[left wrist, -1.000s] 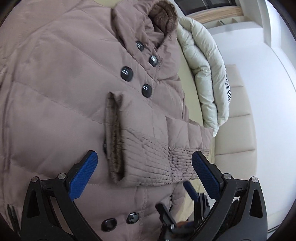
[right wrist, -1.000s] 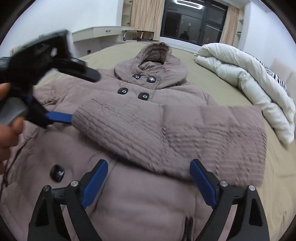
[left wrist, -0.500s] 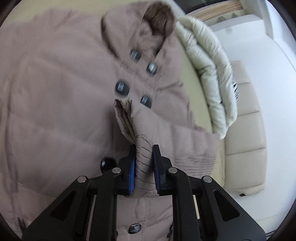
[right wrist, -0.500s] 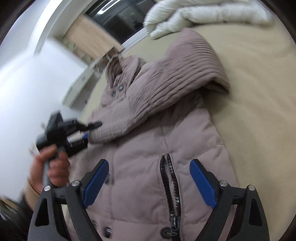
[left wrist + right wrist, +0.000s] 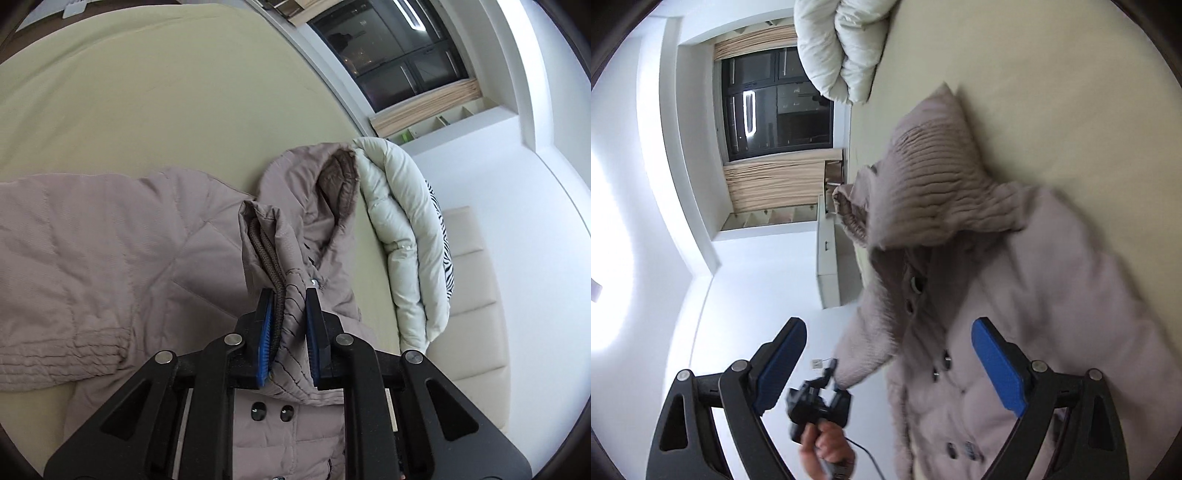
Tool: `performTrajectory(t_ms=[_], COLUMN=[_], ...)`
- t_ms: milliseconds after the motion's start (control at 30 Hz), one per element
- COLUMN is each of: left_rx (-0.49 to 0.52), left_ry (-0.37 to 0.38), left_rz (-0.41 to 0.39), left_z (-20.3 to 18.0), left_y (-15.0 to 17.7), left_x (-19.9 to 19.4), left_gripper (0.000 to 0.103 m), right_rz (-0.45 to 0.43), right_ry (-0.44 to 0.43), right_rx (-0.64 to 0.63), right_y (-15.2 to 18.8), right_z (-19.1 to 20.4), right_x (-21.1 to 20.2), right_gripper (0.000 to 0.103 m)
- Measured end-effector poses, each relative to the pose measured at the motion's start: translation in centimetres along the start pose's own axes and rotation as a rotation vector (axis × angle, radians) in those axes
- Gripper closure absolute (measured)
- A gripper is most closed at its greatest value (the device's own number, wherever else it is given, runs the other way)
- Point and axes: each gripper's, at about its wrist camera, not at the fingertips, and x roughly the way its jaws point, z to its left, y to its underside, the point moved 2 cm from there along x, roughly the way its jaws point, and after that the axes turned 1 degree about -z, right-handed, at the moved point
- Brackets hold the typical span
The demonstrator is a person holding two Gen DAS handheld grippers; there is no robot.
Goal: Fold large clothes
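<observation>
A taupe hooded puffer coat (image 5: 110,258) lies front up on the bed. My left gripper (image 5: 290,295) is shut on the ribbed cuff of one sleeve (image 5: 266,243) and holds it lifted above the coat's chest. In the rolled right wrist view the same sleeve (image 5: 923,177) hangs stretched across the coat (image 5: 1052,314), down to the left gripper (image 5: 827,380) in a person's hand (image 5: 827,448). My right gripper (image 5: 886,345) stands open beside the coat's front with nothing between its fingers. The other sleeve (image 5: 59,350) lies flat at the left.
A folded cream duvet (image 5: 402,236) lies at the head of the bed (image 5: 147,92), with a zebra-striped pillow (image 5: 445,236) behind it. A padded headboard (image 5: 476,306) and white wall are at the right. Dark window (image 5: 775,103) and curtains sit beyond.
My left gripper shut on the sleeve cuff and lifted it off the coat's chest. The right gripper rolled about a quarter turn, staying open.
</observation>
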Motion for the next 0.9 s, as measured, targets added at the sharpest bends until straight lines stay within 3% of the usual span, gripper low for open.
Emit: performTrajectory(t_ms=[167, 367, 467, 567, 633, 767, 833, 900], left_rx=[-0.002, -0.019, -0.03, -0.047, -0.048, -0.035, -0.023, -0.001], left_ry=[-0.018, -0.057, -0.093, -0.124, -0.136, -0.15, -0.154, -0.163], left_rz=[0.003, 0.021, 0.043, 0.064, 0.082, 0.093, 0.093, 0.094], left_z=[1.8, 5.1, 6.8, 9.0, 10.0, 10.8, 10.7, 10.4], left_y=[0.1, 1.2, 2.1, 2.7, 2.9, 2.8, 2.6, 2.4], left_x=[-0.1, 0.4, 2.2, 3.2, 3.7, 4.7, 5.1, 5.3], left_gripper=[0.088, 0.088, 0.088, 0.088, 0.088, 0.088, 0.088, 0.088], right_rz=[-0.01, -0.217, -0.17, -0.144, -0.152, -0.193, -0.214, -0.208], right_ry=[0.016, 0.06, 0.0, 0.028, 0.046, 0.099, 0.088, 0.093], right_rx=[0.055, 0.055, 0.142, 0.072, 0.045, -0.01, -0.081, -0.177], right_y=[-2.7, -8.9, -10.6, -10.7, -10.1, -7.9, -7.1, -7.4], right_z=[-0.4, -0.6, -2.5, -2.5, -2.2, -0.2, 2.3, 5.4], right_x=[3.5, 2.2, 2.5, 2.6, 1.0, -2.5, -3.1, -1.7], right_gripper=[0.009, 0.016, 0.024, 0.035, 0.033, 0.012, 0.005, 0.003])
